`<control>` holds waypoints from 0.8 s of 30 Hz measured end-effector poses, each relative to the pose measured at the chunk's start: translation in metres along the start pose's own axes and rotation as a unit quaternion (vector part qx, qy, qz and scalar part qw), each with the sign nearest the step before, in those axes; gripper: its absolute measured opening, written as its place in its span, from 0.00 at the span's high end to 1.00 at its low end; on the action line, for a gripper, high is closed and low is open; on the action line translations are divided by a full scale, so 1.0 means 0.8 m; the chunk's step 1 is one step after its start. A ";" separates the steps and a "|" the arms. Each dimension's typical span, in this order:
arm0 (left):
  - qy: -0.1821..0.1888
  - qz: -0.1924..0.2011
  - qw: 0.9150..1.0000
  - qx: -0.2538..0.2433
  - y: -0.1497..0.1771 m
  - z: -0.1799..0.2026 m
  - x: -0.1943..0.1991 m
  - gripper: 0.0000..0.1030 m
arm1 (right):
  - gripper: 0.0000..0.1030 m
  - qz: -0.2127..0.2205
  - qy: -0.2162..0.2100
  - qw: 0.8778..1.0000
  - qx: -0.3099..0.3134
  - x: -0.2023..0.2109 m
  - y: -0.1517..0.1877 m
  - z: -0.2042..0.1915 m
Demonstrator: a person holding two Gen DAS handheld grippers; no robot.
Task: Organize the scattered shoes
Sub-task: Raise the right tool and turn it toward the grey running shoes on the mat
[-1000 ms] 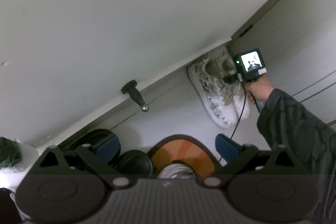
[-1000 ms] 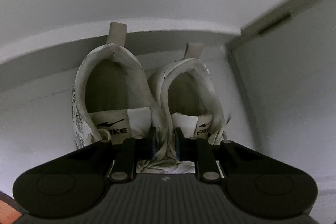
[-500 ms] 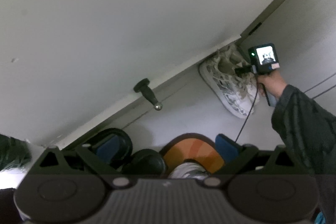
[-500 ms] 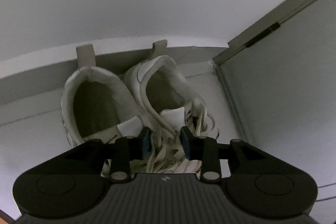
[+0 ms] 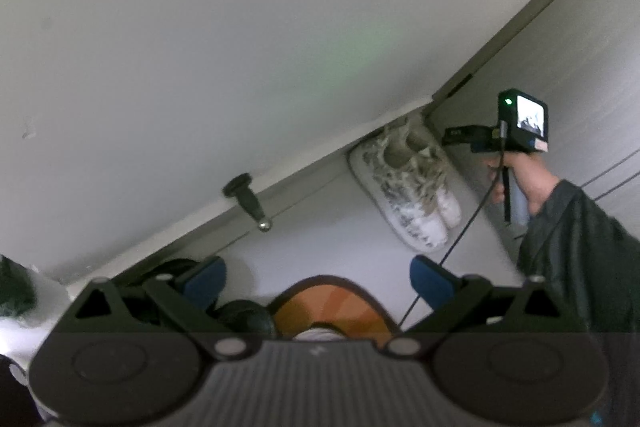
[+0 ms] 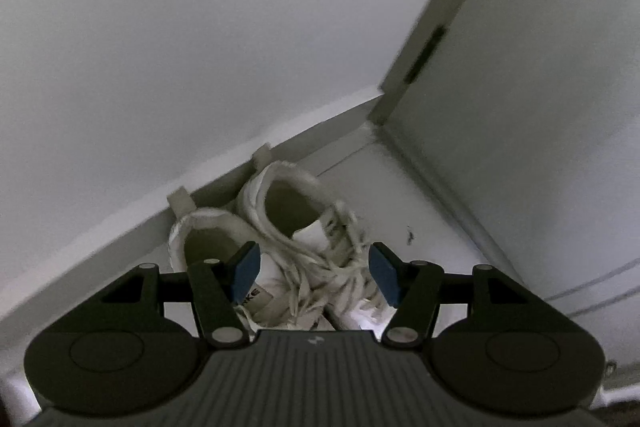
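A pair of white lace-up sneakers (image 6: 280,223) stands side by side on the pale floor, heels against the baseboard near a corner. My right gripper (image 6: 316,275) hovers above them, its jaws opening; the blue pads (image 6: 246,271) touch nothing. In the left wrist view the same sneakers (image 5: 404,191) lie to the left of the right gripper (image 5: 450,138), held by a hand (image 5: 524,179). My left gripper (image 5: 318,281) is open above an orange shoe (image 5: 332,307), with black shoes (image 5: 244,319) beside it to the left.
A black door stopper (image 5: 248,199) with a metal tip sticks out from the baseboard, left of the sneakers. A grey door panel (image 6: 520,107) closes the corner on the right. A cable (image 5: 460,239) hangs from the right gripper. Something dark green (image 5: 12,287) sits at the far left.
The right gripper was shut on the sneakers' inner collars; it has let go, opened, risen and rolled. The sneakers stay by the wall. The left gripper has hardly moved.
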State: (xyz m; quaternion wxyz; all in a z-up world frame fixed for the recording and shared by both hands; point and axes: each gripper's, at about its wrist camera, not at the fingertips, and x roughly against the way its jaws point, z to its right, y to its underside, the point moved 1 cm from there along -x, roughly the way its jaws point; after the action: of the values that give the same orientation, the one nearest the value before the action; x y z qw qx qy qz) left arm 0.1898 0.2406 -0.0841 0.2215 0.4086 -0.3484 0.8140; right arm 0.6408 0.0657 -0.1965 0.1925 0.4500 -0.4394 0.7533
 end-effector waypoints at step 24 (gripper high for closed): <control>0.017 0.016 0.999 0.026 -0.016 0.011 0.000 0.03 | 0.38 0.002 -0.103 0.986 -0.130 0.296 0.169 0.008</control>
State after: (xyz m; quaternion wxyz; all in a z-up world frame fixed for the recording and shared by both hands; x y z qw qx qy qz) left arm 0.2026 0.2426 -0.0749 0.2038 0.3946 -0.3297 0.8331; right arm 0.4281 -0.0376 -0.0611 0.2016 0.4960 -0.5516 0.6396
